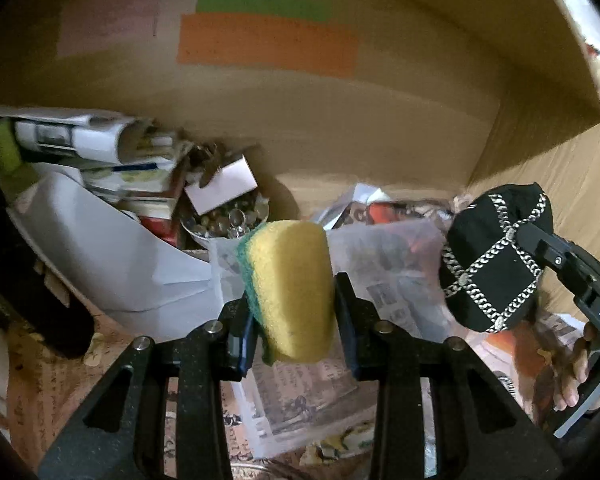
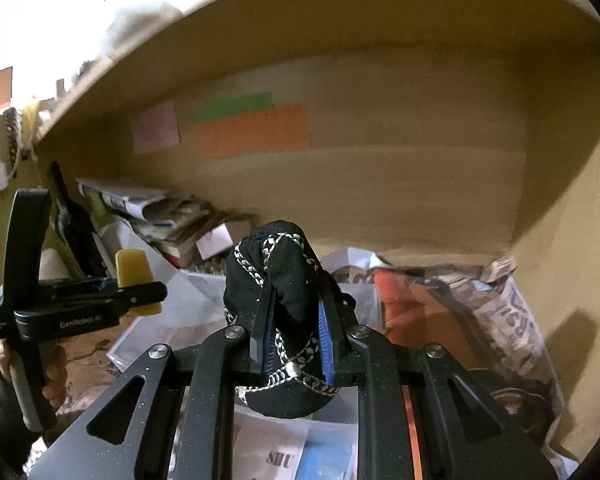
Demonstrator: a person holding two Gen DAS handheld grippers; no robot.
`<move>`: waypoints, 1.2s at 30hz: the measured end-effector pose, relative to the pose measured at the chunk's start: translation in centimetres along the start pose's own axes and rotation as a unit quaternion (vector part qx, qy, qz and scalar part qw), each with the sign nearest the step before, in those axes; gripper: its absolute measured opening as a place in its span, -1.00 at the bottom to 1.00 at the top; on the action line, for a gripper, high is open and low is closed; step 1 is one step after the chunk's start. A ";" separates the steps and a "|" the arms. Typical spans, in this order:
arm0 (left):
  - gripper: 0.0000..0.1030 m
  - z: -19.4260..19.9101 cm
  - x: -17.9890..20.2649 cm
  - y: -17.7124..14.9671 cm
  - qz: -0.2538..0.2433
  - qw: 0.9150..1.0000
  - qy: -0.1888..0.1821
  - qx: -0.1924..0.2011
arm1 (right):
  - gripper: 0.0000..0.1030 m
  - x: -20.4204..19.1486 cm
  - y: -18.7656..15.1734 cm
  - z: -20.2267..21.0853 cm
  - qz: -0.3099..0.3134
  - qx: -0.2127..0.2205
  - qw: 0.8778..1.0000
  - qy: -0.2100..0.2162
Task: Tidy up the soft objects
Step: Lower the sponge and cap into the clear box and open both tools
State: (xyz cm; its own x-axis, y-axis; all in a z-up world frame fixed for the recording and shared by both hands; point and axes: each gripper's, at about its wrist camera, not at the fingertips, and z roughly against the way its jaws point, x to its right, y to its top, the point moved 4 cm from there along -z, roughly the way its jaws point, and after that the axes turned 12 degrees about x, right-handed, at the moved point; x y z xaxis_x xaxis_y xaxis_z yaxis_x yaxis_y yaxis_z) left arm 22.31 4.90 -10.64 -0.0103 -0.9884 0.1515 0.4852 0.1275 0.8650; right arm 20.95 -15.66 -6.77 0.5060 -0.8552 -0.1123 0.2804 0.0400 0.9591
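Note:
My left gripper (image 1: 294,300) is shut on a yellow sponge with a green scrub side (image 1: 292,284) and holds it upright in the air inside a wooden shelf bay. It also shows in the right wrist view (image 2: 134,286), at the left. My right gripper (image 2: 296,320) is shut on a black cloth bundle with silver chain trim (image 2: 278,292), held above the papers. In the left wrist view that bundle (image 1: 496,256) hangs at the right, level with the sponge.
The shelf floor holds newspaper sheets (image 1: 384,276), plastic sleeves and white paper (image 1: 100,248). A stack of booklets (image 1: 100,148), a tin of small bits (image 1: 224,216) and a dark bottle (image 2: 72,216) stand at the left. The wooden back wall (image 1: 340,112) carries coloured paper notes (image 1: 268,44).

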 end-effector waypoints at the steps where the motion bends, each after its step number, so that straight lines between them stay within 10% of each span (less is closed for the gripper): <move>1: -0.33 -0.4 0.1 -0.1 -0.005 1.000 0.001 -0.006 | -0.68 0.1 -0.2 -0.5 0.000 -0.007 1.000 0.001; 12: -0.27 -4.7 1.1 -1.6 -0.052 0.996 0.005 -0.066 | -0.67 -0.7 -3.7 -5.1 0.011 -0.098 0.995 0.021; 20: 0.27 -4.3 1.4 -1.3 -0.062 0.997 0.009 -0.053 | -0.31 -0.7 -4.6 -6.3 0.023 -0.125 0.992 0.014; 26: 0.44 -2.1 1.1 -0.1 -0.056 0.998 0.012 -0.022 | 0.31 -1.0 -3.2 -4.8 0.042 -0.090 0.995 0.000; 36: 0.90 4.7 1.2 1.4 -0.060 0.996 0.015 0.065 | 0.56 -1.3 0.3 0.7 0.061 -0.009 0.998 -0.007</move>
State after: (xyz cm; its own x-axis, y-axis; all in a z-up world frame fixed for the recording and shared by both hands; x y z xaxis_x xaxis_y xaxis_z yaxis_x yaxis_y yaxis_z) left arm 18.86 4.24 -6.97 -0.0347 -0.9989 0.0310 0.3654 0.0162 0.9307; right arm 19.77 -14.91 -6.13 0.5251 -0.8510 0.0082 0.2326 0.1527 0.9605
